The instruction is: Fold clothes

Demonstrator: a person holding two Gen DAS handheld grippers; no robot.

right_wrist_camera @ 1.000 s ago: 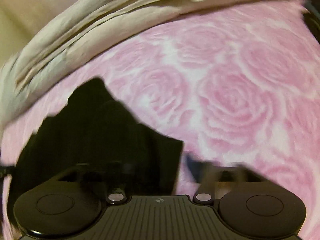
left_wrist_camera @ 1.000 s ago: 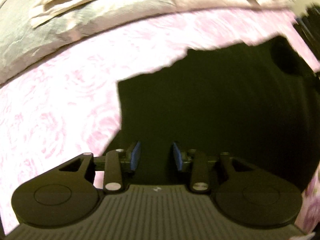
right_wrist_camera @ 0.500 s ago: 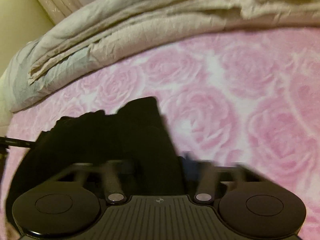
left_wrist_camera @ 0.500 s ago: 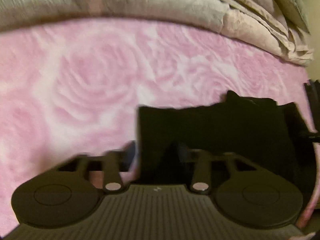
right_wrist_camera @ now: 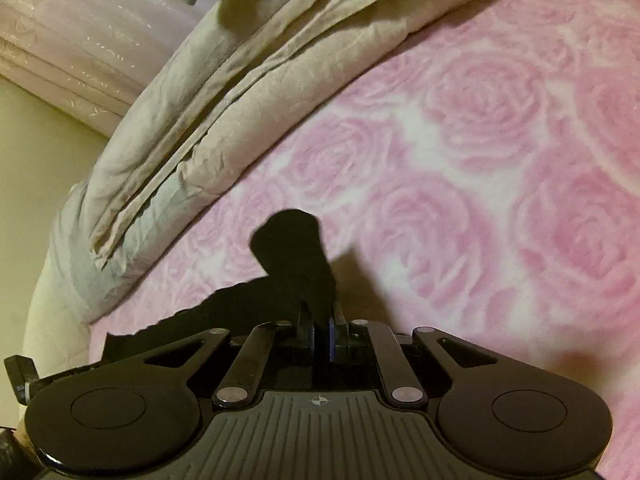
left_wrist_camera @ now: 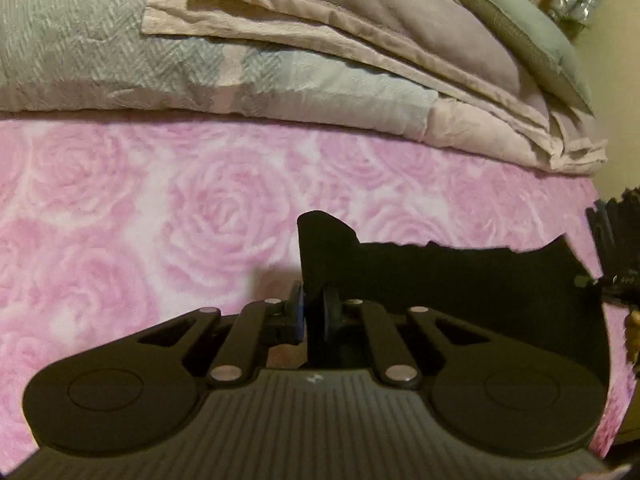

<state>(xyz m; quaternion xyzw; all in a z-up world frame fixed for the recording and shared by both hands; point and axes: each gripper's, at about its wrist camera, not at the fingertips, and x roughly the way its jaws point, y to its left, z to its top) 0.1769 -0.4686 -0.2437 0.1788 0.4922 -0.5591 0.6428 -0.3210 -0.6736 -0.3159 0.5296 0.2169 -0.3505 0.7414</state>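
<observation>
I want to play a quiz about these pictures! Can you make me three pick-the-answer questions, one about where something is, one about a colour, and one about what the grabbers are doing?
1. Where does the folded bedding lie?
A. at the far edge of the rose blanket
B. under the garment
C. inside a box

2. What colour is the garment?
A. white
B. black
C. yellow

3. What is the left gripper doing?
A. standing wide open
B. holding a pillow
C. pinching a corner of the garment

Answers: 1 A, the bedding sits beyond the roses. 2 B, it looks black in both views. 3 C, dark cloth sticks up between its closed fingers; the right gripper does likewise.
</observation>
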